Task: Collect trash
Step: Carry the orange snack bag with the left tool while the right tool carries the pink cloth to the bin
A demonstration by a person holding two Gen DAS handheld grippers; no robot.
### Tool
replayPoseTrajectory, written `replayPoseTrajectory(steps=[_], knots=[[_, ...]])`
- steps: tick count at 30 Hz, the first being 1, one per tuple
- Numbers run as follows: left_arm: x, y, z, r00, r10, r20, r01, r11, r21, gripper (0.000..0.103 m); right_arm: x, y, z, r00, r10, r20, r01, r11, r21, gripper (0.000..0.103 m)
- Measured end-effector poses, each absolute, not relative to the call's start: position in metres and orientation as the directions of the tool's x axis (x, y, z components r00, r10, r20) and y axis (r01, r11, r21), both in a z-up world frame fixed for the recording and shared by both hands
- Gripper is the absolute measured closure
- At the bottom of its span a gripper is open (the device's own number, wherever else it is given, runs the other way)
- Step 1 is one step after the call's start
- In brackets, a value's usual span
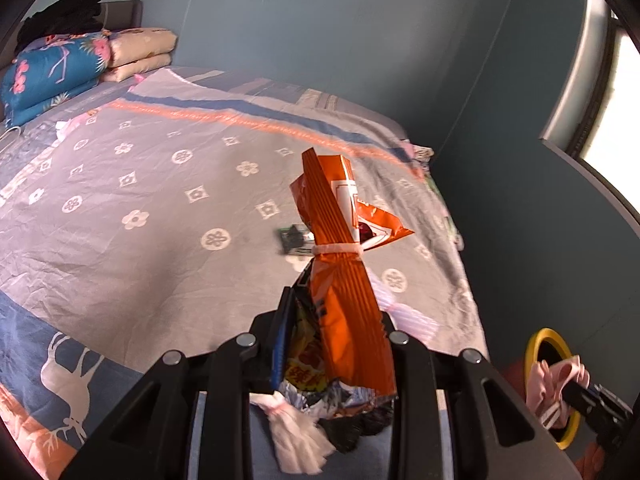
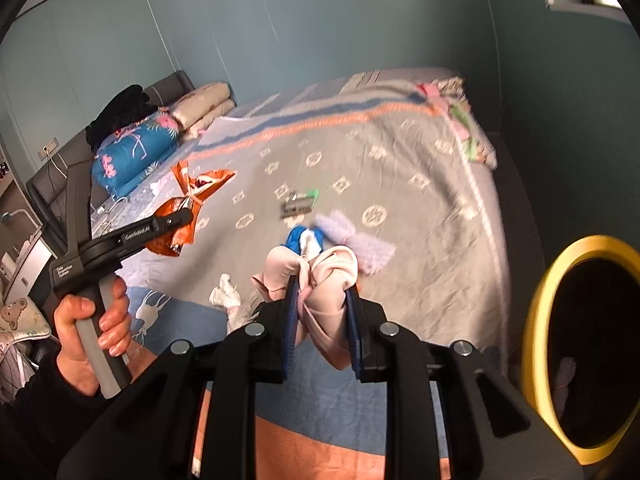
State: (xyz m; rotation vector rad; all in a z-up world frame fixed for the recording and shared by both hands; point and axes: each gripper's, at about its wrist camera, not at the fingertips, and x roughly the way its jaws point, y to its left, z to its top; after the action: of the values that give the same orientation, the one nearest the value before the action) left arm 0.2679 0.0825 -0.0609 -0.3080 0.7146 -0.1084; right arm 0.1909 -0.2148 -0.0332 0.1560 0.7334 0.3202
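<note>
Right wrist view: right hand-held gripper (image 2: 322,308) clamps a crumpled pink cloth (image 2: 320,276) beside the yellow-rimmed bin (image 2: 536,320), while the left hand-held gripper (image 1: 332,320) grips an orange foil snack bag (image 1: 344,264) above the bed (image 1: 160,200), apparently bin-bound.

Orange snack bag (image 1: 344,280): crinkled foil, pleated, cinched midway by a pale band, standing upright off the bed, pinched in the left tongs (image 1: 332,344). White crumpled tissue (image 1: 298,440) hangs below it.

Pink crumpled wrapper (image 2: 324,292): soft, folded, clamped between the right tongs (image 2: 322,304), held above the bed.

Still on the bed (image 2: 420,220): small dark-and-green packet (image 2: 298,204), flat, mid-quilt; lilac wrapper (image 2: 356,240) with a blue scrap (image 2: 298,240) beside it; white wad (image 2: 224,292) near the bed's edge.

Yellow-rimmed bin (image 2: 536,320): dark opening, tilted toward the camera, right of the bed.
</note>
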Motion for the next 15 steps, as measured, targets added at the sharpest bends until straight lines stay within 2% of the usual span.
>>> replayPoseTrajectory(steps=[15], knots=[[0.241, -0.012, -0.028, 0.73, -0.332, -0.598, 0.179, 0.937, -0.301, 0.077, 0.154, -0.302, 0.013, 0.783, 0.214, -0.584, -0.118, 0.973, 0.198, 0.082]])
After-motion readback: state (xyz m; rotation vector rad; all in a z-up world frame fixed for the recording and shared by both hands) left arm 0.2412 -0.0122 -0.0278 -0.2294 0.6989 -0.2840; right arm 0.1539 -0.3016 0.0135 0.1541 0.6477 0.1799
